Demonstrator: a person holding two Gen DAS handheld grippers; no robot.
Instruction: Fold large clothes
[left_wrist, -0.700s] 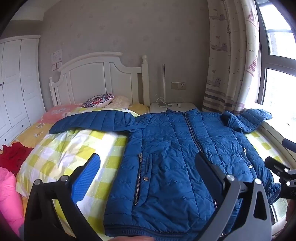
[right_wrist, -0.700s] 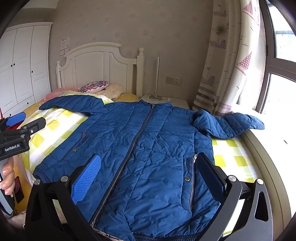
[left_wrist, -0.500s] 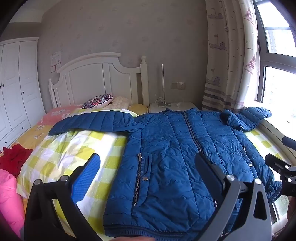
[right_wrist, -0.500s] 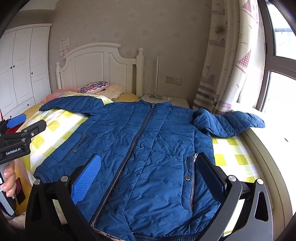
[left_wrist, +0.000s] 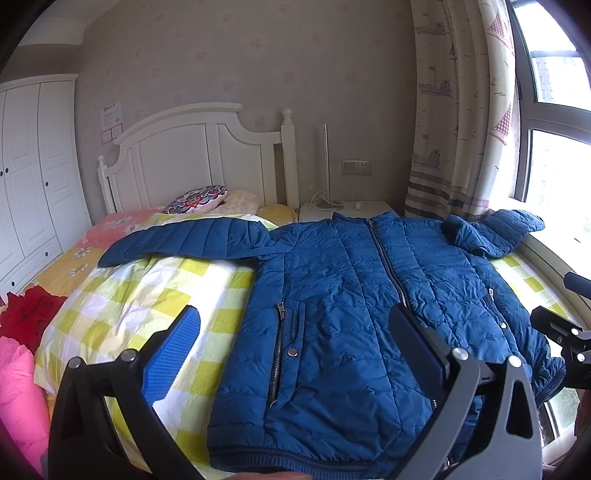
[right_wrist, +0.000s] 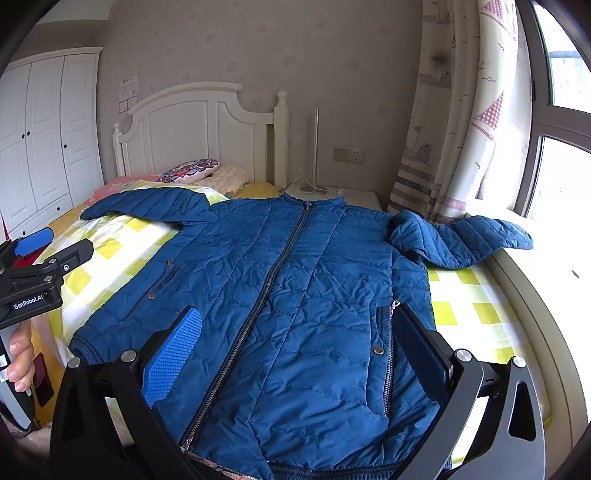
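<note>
A blue quilted jacket (left_wrist: 354, 306) lies spread flat, zipped, front up, on the yellow-checked bed (left_wrist: 140, 295); it also shows in the right wrist view (right_wrist: 295, 295). Its left sleeve (left_wrist: 184, 240) stretches toward the pillows, its right sleeve (right_wrist: 461, 240) is bent toward the window sill. My left gripper (left_wrist: 295, 332) is open and empty above the jacket's hem on the left side. My right gripper (right_wrist: 295, 332) is open and empty above the hem near the zip. Each gripper shows at the edge of the other's view.
A white headboard (left_wrist: 199, 158) and pillows (left_wrist: 199, 194) are at the far end. A nightstand (left_wrist: 343, 210) with a lamp stands beside the bed. Curtain (left_wrist: 454, 110) and window are on the right, wardrobe (left_wrist: 29, 166) on the left. Red (left_wrist: 26, 314) and pink clothes (left_wrist: 18, 391) lie at left.
Both views have shifted slightly; the grippers stay open above the jacket's hem. The jacket has not moved.
</note>
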